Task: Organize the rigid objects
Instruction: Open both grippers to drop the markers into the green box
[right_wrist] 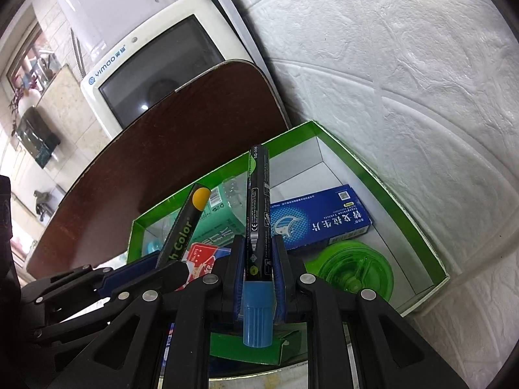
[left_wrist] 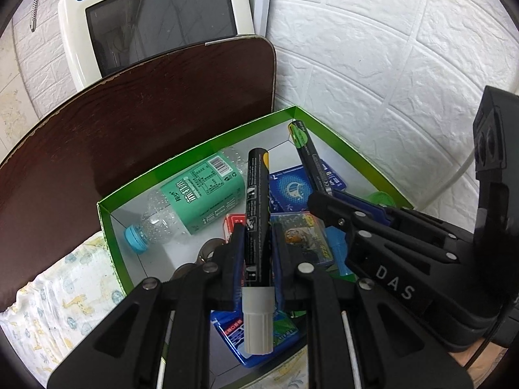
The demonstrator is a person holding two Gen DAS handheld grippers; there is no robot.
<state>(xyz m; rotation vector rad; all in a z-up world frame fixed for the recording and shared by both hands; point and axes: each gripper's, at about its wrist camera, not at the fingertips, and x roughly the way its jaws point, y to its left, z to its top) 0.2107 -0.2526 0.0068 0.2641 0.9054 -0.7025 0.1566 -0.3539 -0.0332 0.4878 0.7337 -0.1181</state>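
Left gripper (left_wrist: 256,236): clamps grey-capped marker (left_wrist: 257,227) above green box (left_wrist: 194,152). Right gripper (right_wrist: 258,249): clamps blue-capped marker (right_wrist: 258,214), angled toward box's wall-side corner.

A black marker (left_wrist: 258,214) with a pale grey cap and a yellow patch is seen, and a black marker (right_wrist: 258,214) with a blue cap and a green band. The box (left_wrist: 201,149) is edged bright green and lined white. A mint-green label and light blue cap are borne by the clear bottle (left_wrist: 191,207). The tabletop (left_wrist: 129,120) is dark reddish brown.
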